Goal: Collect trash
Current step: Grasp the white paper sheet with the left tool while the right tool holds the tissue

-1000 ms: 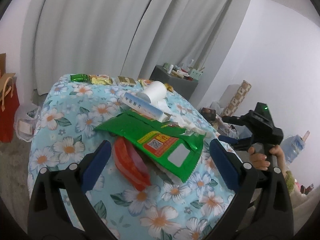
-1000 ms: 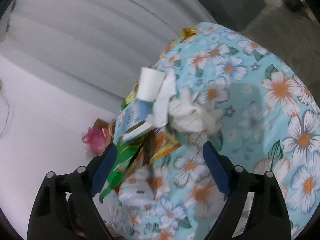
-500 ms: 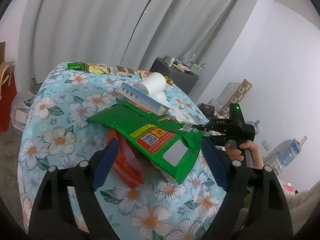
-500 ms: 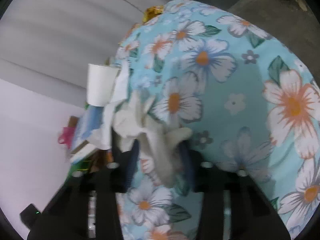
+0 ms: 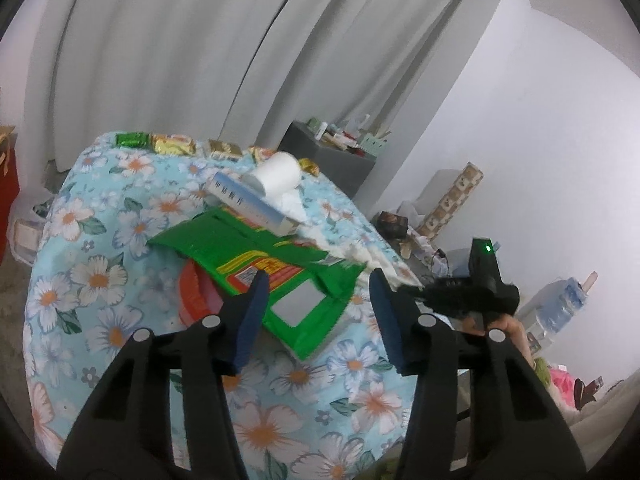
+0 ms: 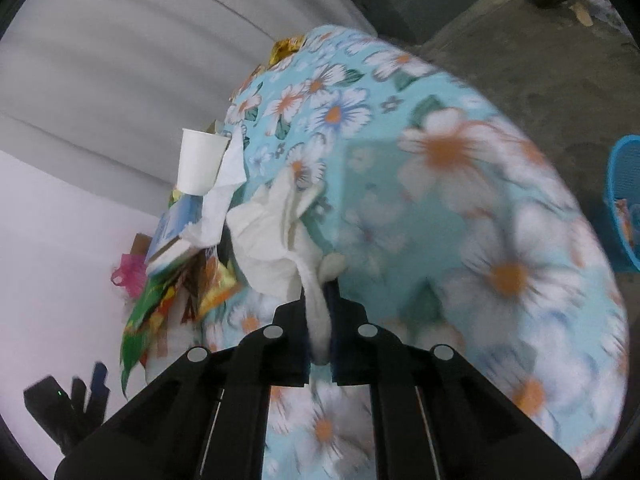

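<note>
Your right hand-held gripper is pinching a crumpled white paper tissue, its fingers pressed together on a twisted tail of it above the counter with the blue floral cloth. Your left hand-held gripper stands half spread, its jaws having just been closing, with the corner of a flat green snack wrapper between its blue pads but not pressed. That wrapper lies over a red plastic bag; behind it sit a blue-and-white carton and a tipped white paper cup.
</note>
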The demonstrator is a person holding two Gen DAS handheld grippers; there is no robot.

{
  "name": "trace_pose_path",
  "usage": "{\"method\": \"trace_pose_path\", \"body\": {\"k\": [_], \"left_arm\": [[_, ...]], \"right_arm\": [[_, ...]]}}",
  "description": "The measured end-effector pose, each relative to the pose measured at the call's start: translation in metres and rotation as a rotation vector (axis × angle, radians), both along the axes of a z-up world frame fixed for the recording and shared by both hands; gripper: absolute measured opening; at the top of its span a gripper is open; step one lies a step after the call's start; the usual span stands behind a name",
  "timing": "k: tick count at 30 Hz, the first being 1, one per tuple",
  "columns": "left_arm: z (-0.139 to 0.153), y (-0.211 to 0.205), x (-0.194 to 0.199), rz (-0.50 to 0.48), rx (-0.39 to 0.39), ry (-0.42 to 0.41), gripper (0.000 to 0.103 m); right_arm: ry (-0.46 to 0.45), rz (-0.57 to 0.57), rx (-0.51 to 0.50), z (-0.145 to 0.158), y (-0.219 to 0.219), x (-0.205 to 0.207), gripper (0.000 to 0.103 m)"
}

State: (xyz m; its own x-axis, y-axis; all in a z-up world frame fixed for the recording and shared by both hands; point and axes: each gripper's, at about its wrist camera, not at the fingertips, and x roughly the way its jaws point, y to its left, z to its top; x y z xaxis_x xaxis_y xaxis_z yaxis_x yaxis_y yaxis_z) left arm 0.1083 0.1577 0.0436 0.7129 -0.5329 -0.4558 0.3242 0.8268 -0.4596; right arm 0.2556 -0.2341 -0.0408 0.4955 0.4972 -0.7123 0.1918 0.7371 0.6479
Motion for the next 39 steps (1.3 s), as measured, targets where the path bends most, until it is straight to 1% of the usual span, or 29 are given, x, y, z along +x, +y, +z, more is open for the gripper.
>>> {"method": "trace_pose_path", "body": {"k": [6, 9, 15, 18, 19, 21, 25, 28, 29, 32, 33, 34, 35, 37, 38, 39], "left_arm": [[0.010, -0.013, -0.003, -0.019, 0.015, -0.020, 0.046], [0.016, -0.024, -0.004, -0.041, 0.028, -0.035, 0.046], [0.020, -0.051, 0.004, -0.087, 0.067, -0.039, 0.046], [0.023, -0.067, 0.010, -0.099, 0.099, -0.034, 0.046], [0.024, -0.071, 0.011, -0.103, 0.108, -0.036, 0.048], [0.027, -0.081, 0.013, -0.110, 0.127, -0.042, 0.049], [0.028, -0.098, 0.016, -0.119, 0.173, -0.043, 0.052], [0.028, -0.107, 0.021, -0.115, 0.207, -0.025, 0.053], [0.029, -0.109, 0.023, -0.115, 0.217, -0.021, 0.053], [0.034, -0.118, 0.032, -0.109, 0.268, -0.009, 0.054], [0.037, -0.121, 0.037, -0.110, 0.288, -0.001, 0.057], [0.040, -0.124, 0.043, -0.108, 0.306, 0.010, 0.059], [0.044, -0.128, 0.052, -0.110, 0.330, 0.032, 0.060], [0.049, -0.135, 0.070, -0.121, 0.353, 0.080, 0.060], [0.051, -0.138, 0.077, -0.133, 0.350, 0.099, 0.060], [0.054, -0.142, 0.091, -0.157, 0.335, 0.135, 0.060]], "right_arm": [[-0.028, -0.067, 0.038, 0.006, -0.029, -0.043, 0.007], [-0.028, -0.073, 0.049, 0.004, -0.032, -0.056, 0.007], [-0.022, -0.058, 0.036, -0.003, -0.024, -0.069, 0.008], [-0.032, -0.054, 0.011, -0.001, -0.022, -0.072, 0.010], [-0.036, -0.053, 0.001, -0.001, -0.023, -0.073, 0.010], [-0.035, -0.048, -0.005, -0.001, -0.023, -0.072, 0.010], [-0.034, -0.041, -0.005, 0.000, -0.025, -0.072, 0.021], [-0.046, -0.035, -0.021, 0.003, -0.026, -0.073, 0.029], [-0.051, -0.033, -0.027, 0.005, -0.027, -0.073, 0.033], [-0.067, -0.031, -0.048, 0.009, -0.029, -0.074, 0.041], [-0.071, -0.031, -0.055, 0.010, -0.030, -0.074, 0.042], [-0.073, -0.031, -0.060, 0.010, -0.031, -0.074, 0.044], [-0.077, -0.031, -0.065, 0.011, -0.032, -0.075, 0.044], [-0.082, -0.029, -0.072, 0.013, -0.033, -0.076, 0.046], [-0.087, -0.027, -0.076, 0.014, -0.034, -0.076, 0.047], [-0.096, -0.025, -0.081, 0.016, -0.035, -0.077, 0.048]]}}
